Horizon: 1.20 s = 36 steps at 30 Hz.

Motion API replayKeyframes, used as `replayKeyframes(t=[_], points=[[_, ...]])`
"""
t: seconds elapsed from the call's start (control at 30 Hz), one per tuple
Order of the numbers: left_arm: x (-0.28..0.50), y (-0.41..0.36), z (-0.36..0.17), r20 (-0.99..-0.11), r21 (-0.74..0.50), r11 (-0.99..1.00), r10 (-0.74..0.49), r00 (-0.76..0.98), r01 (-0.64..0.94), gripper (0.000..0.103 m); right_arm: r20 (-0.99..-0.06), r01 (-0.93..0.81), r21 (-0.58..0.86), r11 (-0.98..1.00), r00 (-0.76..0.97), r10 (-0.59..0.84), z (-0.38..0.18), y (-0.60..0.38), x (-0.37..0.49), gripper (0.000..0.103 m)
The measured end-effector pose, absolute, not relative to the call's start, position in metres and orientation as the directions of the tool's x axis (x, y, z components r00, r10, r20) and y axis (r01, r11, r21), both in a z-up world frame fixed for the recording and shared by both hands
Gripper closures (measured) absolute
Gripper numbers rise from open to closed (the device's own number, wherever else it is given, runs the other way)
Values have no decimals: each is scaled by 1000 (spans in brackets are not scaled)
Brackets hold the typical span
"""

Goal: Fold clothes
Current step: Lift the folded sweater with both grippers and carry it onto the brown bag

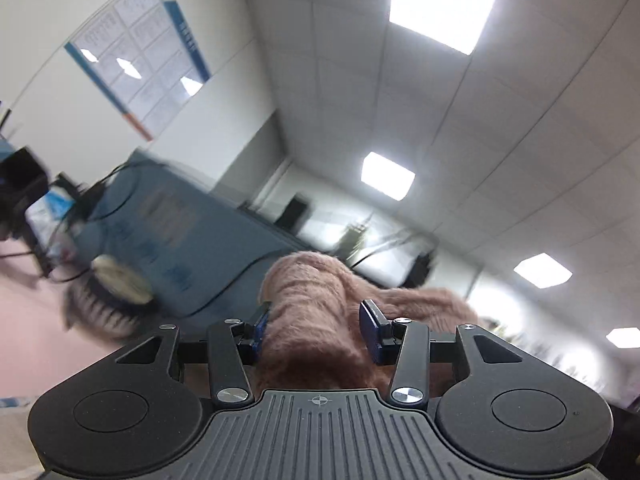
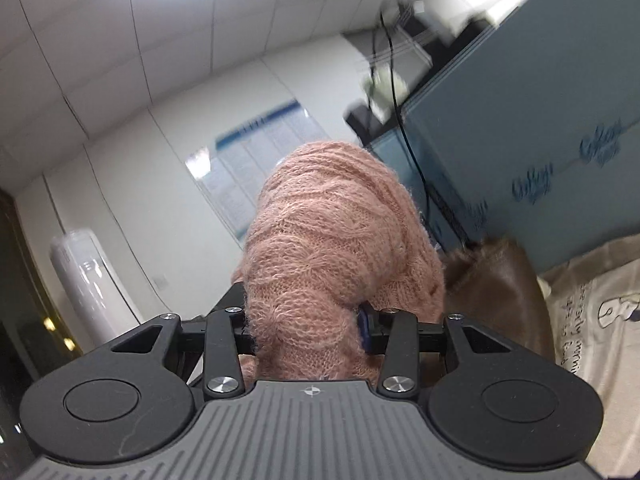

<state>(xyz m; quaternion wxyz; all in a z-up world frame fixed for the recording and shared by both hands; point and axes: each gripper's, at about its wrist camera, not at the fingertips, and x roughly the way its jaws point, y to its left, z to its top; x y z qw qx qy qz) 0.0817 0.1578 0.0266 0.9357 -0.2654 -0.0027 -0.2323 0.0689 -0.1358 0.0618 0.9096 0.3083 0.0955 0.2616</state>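
A fuzzy pink cable-knit sweater (image 1: 308, 292) bulges up between the blue pads (image 1: 370, 320) of my left gripper (image 1: 316, 316), which is shut on a thick fold of it. More of the knit trails off to the right. In the right wrist view another bunch of the same sweater (image 2: 332, 220) rises out of my right gripper (image 2: 304, 312), which is shut on it. The knit hides that gripper's left fingertip. Both grippers are held up and point roughly level at walls and ceiling, with the sweater lifted in the air.
A blue-grey partition (image 1: 192, 240) with cables stands ahead. A blurred fur-trimmed garment (image 1: 104, 300) lies to the left on a pink surface. A brown furry garment (image 2: 500, 280) and a beige printed cloth (image 2: 592, 320) lie at the right. A white floor unit (image 2: 84, 280) stands at the left wall.
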Motion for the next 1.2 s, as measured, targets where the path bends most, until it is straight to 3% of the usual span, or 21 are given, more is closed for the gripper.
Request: replayKeyframes(t=[0.17, 0.27, 0.33, 0.4, 0.5, 0.63, 0.73, 0.87, 0.97, 1.07, 1.2], points=[[109, 146, 3, -64, -494, 802, -419, 906, 336, 60, -111, -314, 593, 741, 880, 462, 27, -140, 98, 66], [106, 140, 3, -96, -461, 833, -392, 915, 308, 55, -159, -257, 599, 758, 890, 428, 19, -153, 104, 53], [108, 135, 3, -126, -426, 864, -350, 928, 268, 36, -201, -220, 592, 776, 891, 406, 17, -158, 107, 27], [110, 131, 2, -153, -387, 894, -302, 941, 224, 13, -220, -194, 577, 793, 898, 380, 16, -162, 107, 22], [121, 127, -3, -219, -347, 920, -267, 938, 181, 2, -271, -138, 508, 850, 911, 310, 12, -162, 111, 8], [135, 123, -11, -285, -352, 920, -280, 917, 172, 0, -358, -61, 515, 855, 891, 280, -9, -172, 123, 0], [137, 120, -15, -294, -337, 927, -270, 917, 165, 0, -391, -41, 545, 837, 871, 298, -25, -176, 129, 0], [132, 124, -15, -255, -358, 915, -289, 923, 188, 0, -360, -60, 609, 791, 868, 342, -34, -181, 123, 0], [118, 136, -11, -138, -421, 880, -304, 943, 222, 0, -348, -80, 616, 784, 865, 362, -28, -185, 105, 0], [99, 143, -6, -7, -441, 873, -235, 972, 208, 0, -346, -98, 564, 820, 873, 343, -14, -188, 75, 0], [71, 130, 7, 51, -412, 903, -109, 993, 120, 0, -338, -100, 507, 856, 890, 305, -4, -202, 42, 0]])
